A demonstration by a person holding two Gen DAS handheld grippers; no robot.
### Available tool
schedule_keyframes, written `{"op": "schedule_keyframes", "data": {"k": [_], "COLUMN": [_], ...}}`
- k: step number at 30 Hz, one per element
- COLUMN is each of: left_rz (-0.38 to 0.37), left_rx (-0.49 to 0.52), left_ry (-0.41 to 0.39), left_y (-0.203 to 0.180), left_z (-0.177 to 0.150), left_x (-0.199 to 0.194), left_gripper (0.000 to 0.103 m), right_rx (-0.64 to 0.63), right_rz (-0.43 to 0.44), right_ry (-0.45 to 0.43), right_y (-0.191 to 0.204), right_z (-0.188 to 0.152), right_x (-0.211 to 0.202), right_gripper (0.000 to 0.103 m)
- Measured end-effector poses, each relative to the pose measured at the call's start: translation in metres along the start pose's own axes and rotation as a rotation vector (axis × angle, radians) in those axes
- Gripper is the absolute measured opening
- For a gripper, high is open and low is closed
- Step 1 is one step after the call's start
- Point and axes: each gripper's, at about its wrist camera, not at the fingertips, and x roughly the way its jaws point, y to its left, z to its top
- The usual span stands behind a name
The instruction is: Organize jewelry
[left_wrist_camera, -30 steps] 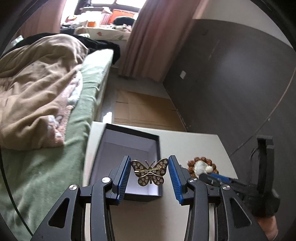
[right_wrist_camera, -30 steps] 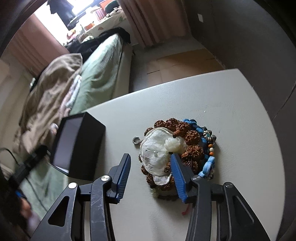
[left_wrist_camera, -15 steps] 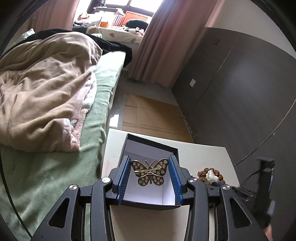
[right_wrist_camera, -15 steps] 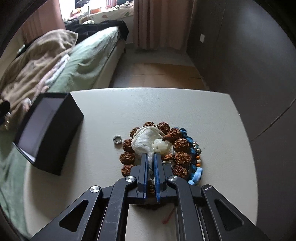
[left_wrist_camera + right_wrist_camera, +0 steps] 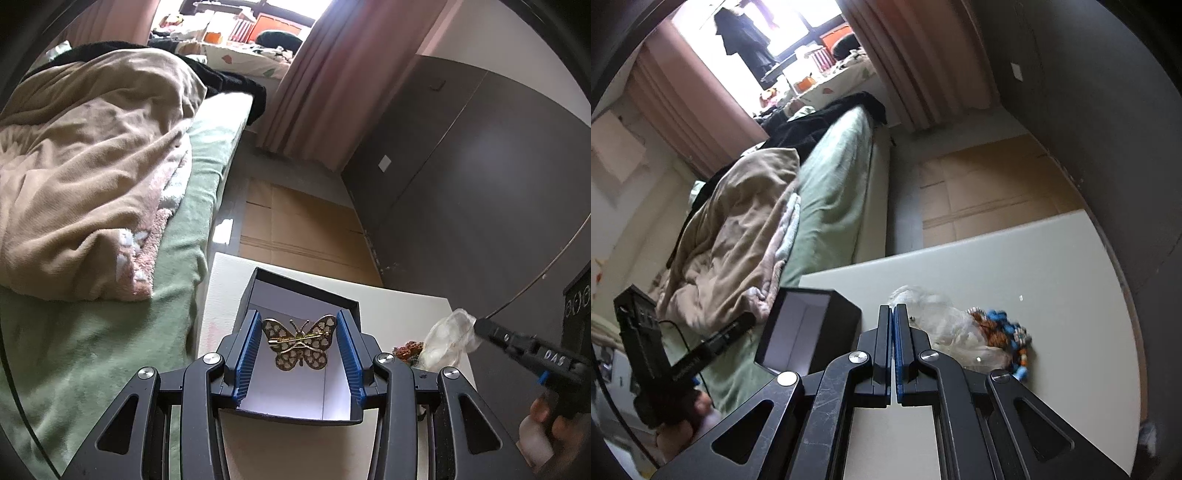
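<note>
The left gripper (image 5: 300, 350) is clamping a gold filigree butterfly brooch (image 5: 300, 346) above the open black box (image 5: 306, 295); premature release risks bouncing out. The right gripper (image 5: 894, 314) fingers are pinching a thin clear plastic bag (image 5: 945, 325), which may slip.

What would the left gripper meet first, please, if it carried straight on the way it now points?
Probably the white floor of the open box: the left gripper, holding the butterfly brooch, points down into it, though depth is unclear.

Right gripper (image 5: 894, 314) has gone from open around the clear plastic bag (image 5: 945, 325) to clamped on it, lifting it off the bead bracelets (image 5: 1004, 328). Left gripper (image 5: 300, 341) is carrying the butterfly brooch (image 5: 300, 342) over the open black box (image 5: 280, 391).
</note>
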Motion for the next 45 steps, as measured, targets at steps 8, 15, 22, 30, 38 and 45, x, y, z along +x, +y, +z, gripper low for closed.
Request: {"op": "schedule_keyframes", "data": {"k": [8,15,22,30,38,45], "left_rz": [0.006,-0.029,-0.021,-0.004,0.005,-0.004], "left_rx": [0.012,-0.032,-0.108,-0.181,-0.237,-0.293], "left_ry": [0.029,-0.012,-0.036,-0.062,-0.093,-0.106], "left_y": [-0.006,-0.003,0.019,0.046,0.066,0.082], "left_z": [-0.001,0.002,0.008,0.013,0.018,0.02], "left_x": [0.012,0.003,-0.009,-0.023,-0.034,-0.04], "left_gripper": [0.047,0.087,0.087,0.087,0.087,0.087], "right_rx": [0.051,0.06,0.044,0.022,0.031,0.05], "right_rz": [0.123,0.201,0.279,0.33,0.32,0.337], "right_ry": [-0.056,-0.089,-0.075,-0.044,0.0,0.046], "right_y": [0.005,0.017,0.041,0.075,0.092,0.1], "right_z": [0.007,0.007,0.001,-0.008,-0.017,-0.025], "right_x": [-0.003,-0.006,0.005,0.033,0.072,0.1], "right_gripper": [0.003,0.003,0.003,0.003,0.003,0.003]}}
